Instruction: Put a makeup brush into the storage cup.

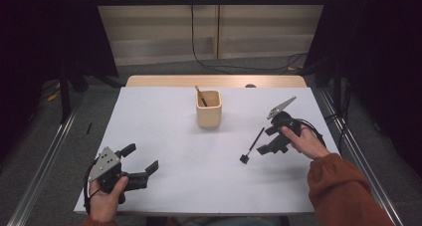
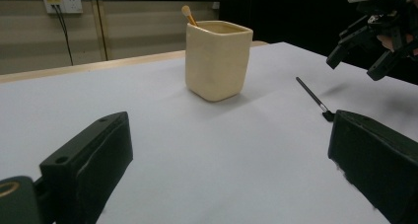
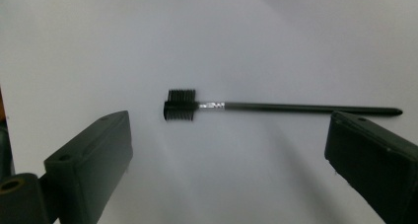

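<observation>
A recording lab: white-topped table (image 1: 164,136) between black curtains (image 1: 45,27), metal floor rails (image 1: 45,156), trailing cables (image 1: 209,64).

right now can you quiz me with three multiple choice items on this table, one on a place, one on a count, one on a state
1. Where does the black brush lie?
A. inside the cup
B. flat on the white table, in front of the right tool
C. between the left tool's jaws

2. How many brushes stand in the beige cup?
A. one
B. three
C. five

3. How do the right tool's jaws stand?
A. shut on the brush
B. shut on nothing
C. open, holding nothing

Answers:
1. B, the right gripper view shows it lying flat on the white table beyond the jaws.
2. A, a single wooden-handled brush leans in the cup.
3. C, the jaws stand wide apart with the brush untouched beyond them.
</observation>
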`<state>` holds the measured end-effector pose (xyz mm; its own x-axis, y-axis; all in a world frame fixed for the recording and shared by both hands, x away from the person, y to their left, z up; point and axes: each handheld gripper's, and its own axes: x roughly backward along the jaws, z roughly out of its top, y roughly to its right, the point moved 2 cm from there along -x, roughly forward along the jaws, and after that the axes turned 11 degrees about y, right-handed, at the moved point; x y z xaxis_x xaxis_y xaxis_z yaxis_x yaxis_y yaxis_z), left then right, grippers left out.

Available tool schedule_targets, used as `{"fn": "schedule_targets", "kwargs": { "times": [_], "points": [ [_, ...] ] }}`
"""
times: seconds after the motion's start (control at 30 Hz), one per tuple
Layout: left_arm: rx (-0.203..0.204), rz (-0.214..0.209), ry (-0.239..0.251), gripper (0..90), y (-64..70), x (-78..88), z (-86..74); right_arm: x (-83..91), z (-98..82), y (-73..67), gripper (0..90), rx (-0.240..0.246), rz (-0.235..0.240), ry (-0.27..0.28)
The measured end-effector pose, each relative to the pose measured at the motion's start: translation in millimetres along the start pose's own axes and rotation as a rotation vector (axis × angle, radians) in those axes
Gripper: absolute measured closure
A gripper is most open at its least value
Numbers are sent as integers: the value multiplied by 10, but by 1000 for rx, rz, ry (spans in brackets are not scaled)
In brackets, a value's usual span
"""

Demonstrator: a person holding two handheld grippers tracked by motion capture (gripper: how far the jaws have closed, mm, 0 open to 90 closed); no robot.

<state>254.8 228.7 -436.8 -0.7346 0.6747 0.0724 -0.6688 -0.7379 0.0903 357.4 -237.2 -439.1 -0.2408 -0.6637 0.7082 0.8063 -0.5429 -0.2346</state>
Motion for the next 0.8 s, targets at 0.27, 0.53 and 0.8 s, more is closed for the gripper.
{"fn": "schedule_targets", "kwargs": {
  "times": [0.27,0.53,0.8],
  "points": [
    [0,0,-3,31,-4,-6,-2,-28,52,15,49,84,25,-104],
    [10,8,-1,28,-11,-2,-6,-169,92,22,80,150,34,-186],
    [10,3,-7,28,-10,-8,-10,-224,181,49,180,196,51,-219]
  ]
}}
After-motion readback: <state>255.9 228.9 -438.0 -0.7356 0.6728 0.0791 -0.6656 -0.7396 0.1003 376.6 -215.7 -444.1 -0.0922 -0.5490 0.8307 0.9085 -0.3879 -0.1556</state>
